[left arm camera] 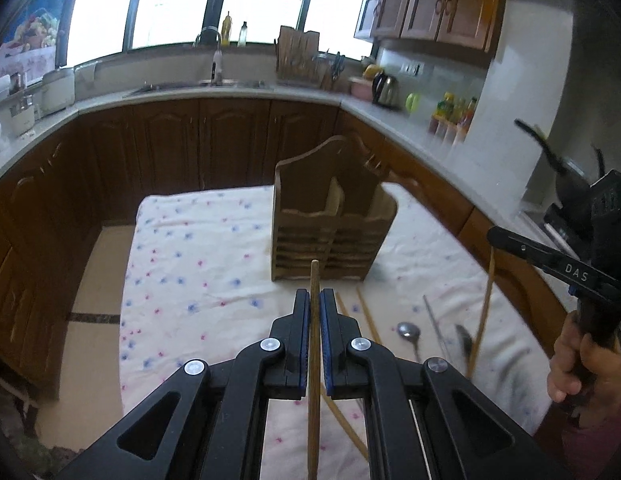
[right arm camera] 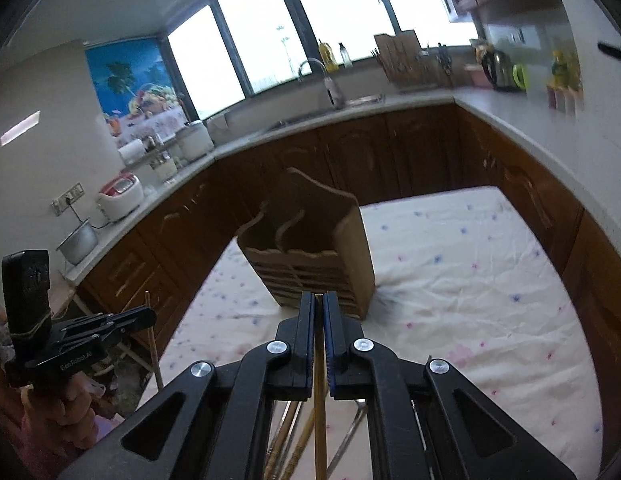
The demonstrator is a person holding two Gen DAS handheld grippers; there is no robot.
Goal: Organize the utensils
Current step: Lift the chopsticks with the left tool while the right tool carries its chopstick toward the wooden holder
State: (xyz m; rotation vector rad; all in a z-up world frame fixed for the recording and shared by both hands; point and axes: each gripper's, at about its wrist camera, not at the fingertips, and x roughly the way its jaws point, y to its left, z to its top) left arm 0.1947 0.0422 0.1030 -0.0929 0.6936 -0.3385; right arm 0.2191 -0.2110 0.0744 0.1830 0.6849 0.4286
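Both hand-held grippers (left arm camera: 315, 300) (right arm camera: 318, 304) clamped w/ chopstick (left arm camera: 313, 340) each.

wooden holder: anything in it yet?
Empty as far as visible: the wooden holder shows bare compartments, both chopsticks are gripped, spoons lie on the cloth. Compartment bottoms are hidden.

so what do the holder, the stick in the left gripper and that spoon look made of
Holder: wood, matte brown, grain and slatted front visible. Stick clamped in the left gripper: probably bamboo or wood, pale tan, unpolished. Spoon: likely steel, shiny grey bowl with reflections.
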